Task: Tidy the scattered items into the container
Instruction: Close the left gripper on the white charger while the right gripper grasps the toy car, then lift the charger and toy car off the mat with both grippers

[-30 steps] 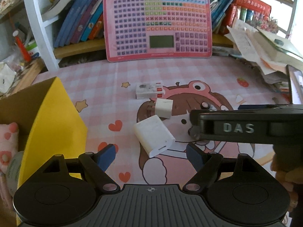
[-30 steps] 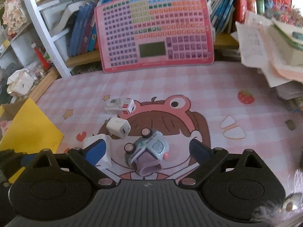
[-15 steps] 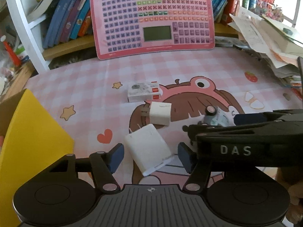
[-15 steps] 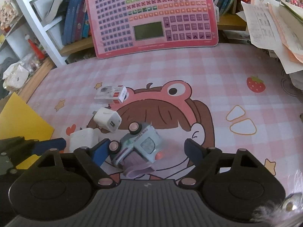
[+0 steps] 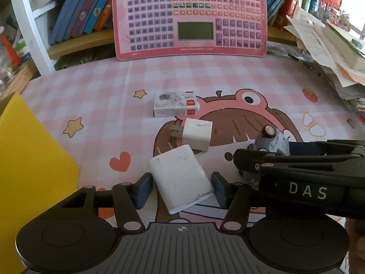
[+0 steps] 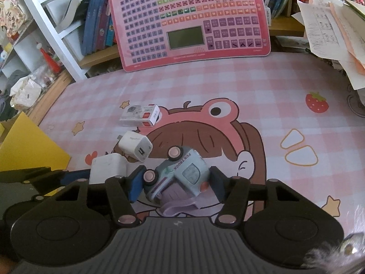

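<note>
The left tool [image 5: 181,189] is seen at the bottom centre of the left wrist view, its jaws closing around a large white charger [image 5: 180,179] that lies on the tabletop [image 5: 95,96]; the blue pads [image 5: 143,190] sit just beside the charger's sides, and contact cannot be made out on either side. A smaller white charger [image 5: 197,133] is found just above it, touching its upper corner, and a small box [image 5: 175,104] lies higher still — near the frame's centre. The yellow container [image 5: 29,159] is seen at the left edge.

In the right wrist view the right tool [image 6: 174,182] is placed at the lower centre, its jaws closing on a pale blue toy truck [image 6: 182,173] tilted on the tabletop. The left pad [image 6: 135,185] is set against a pink wheel and the right pad against the truck's far side, so the truck appears gripped. A purple strap [image 6: 180,206] is seen under the truck. A pink keyboard toy [image 6: 189,20] is propped upright at the top of the frame, before shelved books [image 6: 98,20].
</note>
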Available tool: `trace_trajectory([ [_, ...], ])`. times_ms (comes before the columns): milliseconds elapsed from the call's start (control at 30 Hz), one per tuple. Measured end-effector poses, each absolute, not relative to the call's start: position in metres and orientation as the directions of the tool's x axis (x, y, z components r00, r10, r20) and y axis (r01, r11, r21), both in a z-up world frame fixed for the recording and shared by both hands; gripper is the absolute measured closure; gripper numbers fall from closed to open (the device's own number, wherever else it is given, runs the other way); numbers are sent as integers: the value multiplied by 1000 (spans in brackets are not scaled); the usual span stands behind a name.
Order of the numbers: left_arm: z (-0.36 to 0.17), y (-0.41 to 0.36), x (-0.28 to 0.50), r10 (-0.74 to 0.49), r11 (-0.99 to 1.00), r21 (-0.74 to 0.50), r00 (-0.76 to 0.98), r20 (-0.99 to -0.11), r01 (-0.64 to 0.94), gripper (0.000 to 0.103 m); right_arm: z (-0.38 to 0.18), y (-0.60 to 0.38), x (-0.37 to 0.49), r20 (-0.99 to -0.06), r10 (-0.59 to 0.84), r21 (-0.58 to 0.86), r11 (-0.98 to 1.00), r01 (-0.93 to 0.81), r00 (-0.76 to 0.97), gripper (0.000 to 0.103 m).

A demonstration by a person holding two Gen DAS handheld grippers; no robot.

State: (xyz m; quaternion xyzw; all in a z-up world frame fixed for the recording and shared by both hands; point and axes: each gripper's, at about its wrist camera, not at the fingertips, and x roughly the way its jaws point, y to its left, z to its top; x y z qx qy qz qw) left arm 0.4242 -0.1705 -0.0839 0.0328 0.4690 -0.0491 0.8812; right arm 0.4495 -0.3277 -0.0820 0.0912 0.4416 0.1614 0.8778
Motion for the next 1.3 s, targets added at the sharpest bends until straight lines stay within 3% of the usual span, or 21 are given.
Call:
trace_trajectory([
  [833, -82, -168, 390, -114, 983, -14, 541, -833, 185, 61, -72, -346, 406, -764, 326, 281, 945, -168, 557, 46],
  [1033, -82, -171, 394, -114, 980, -5, 536, -837, 201, 53, -73, -347, 407, -764, 318, 274, 948, -164, 561, 46],
  [1167, -83, -173, 395, -108, 977, 13, 544, -832, 215, 61, -75, -349, 407, -768, 316, 278, 948, -155, 557, 46],
  [1300, -82, -170, 395, -117, 979, -5, 541, -833, 204, 62, -75, -350, 406, -768, 319, 284, 947, -150, 556, 46],
])
